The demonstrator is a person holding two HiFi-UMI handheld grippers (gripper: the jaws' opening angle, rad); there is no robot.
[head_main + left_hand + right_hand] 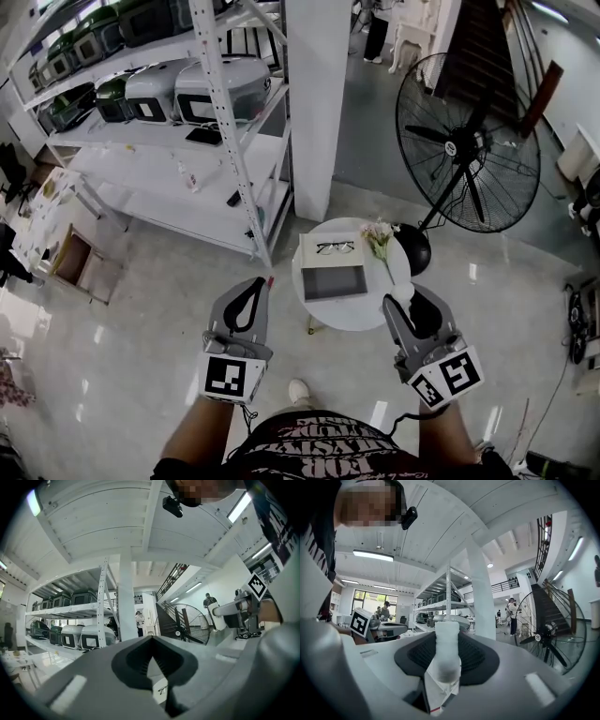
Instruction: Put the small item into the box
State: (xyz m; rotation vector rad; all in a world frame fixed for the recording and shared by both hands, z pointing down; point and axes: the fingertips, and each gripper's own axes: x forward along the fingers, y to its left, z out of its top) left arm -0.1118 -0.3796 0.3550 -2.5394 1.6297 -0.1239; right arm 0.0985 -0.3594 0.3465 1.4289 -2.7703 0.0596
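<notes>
We hold the left gripper [256, 284] with its jaws together and nothing clamped. In the left gripper view the tips [152, 638] meet, and only a narrow slot stays open below them.

The right gripper [410, 302] is clamped on the small white item [402, 292]. In the right gripper view the item [447, 651] stands upright between the jaws and rises past the tips.

The round white table [361, 314] lies at 12 o'clock from us, between the two grippers and slightly beyond them. The open box [333, 280] rests on the table, its gray inside facing up. A pair of glasses [335, 247] lies at the box's 12 o'clock side. A sprig of flowers [380, 238] lies at 2 o'clock from the box.

The held item is over the table edge at 4 o'clock from the box, apart from it.

A black standing fan [468, 156] is at 2 o'clock from the table. A white shelf rack [225, 112] with gray cases is at 10 o'clock.
</notes>
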